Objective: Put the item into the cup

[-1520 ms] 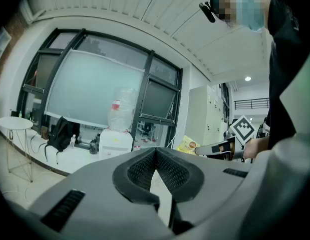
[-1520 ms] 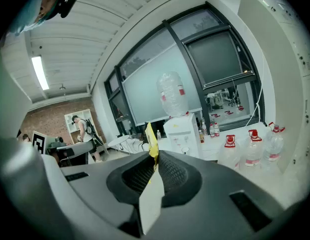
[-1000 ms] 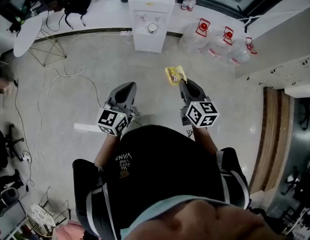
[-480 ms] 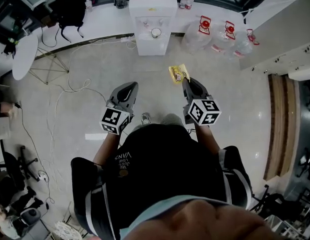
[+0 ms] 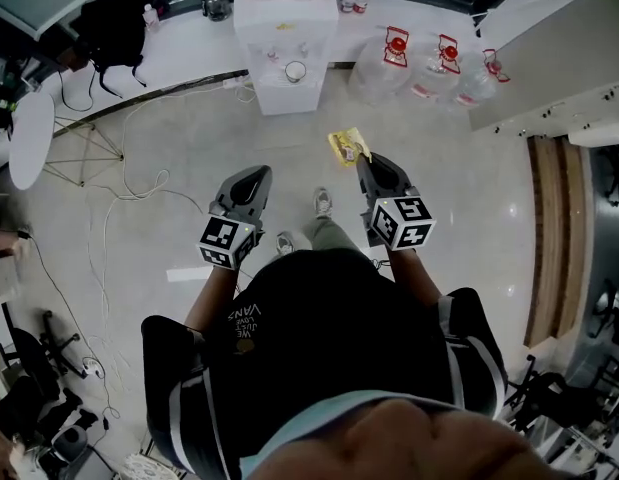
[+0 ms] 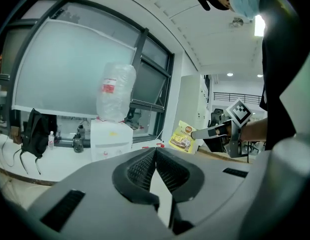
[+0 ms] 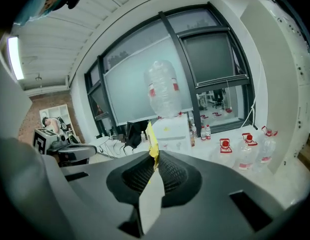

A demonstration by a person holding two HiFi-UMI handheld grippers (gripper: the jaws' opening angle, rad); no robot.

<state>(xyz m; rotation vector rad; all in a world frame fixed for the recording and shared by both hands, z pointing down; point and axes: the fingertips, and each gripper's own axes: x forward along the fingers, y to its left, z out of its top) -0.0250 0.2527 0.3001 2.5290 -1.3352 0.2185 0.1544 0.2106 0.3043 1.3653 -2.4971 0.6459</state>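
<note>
My right gripper (image 5: 364,159) is shut on a yellow snack packet (image 5: 346,146), held out over the floor in front of me. In the right gripper view the packet (image 7: 152,143) stands edge-on, pinched between the black pads of that gripper (image 7: 153,160). My left gripper (image 5: 258,172) is held level beside it, shut and with nothing in it; its pads meet in the left gripper view (image 6: 156,152). From there I also see the packet (image 6: 182,137). A small white cup (image 5: 295,71) sits on the tray of the white water dispenser (image 5: 282,28) ahead.
Several water jugs with red caps (image 5: 436,68) stand on the floor right of the dispenser. Cables (image 5: 139,183) trail over the floor at left, beside a round white table (image 5: 27,138). A wooden strip (image 5: 545,238) runs along the right wall. My shoe (image 5: 323,202) shows between the grippers.
The person has stepped forward; the dispenser and jugs have shifted in view and a foot now shows ahead. Both grippers keep their pose, the packet still pinched.
</note>
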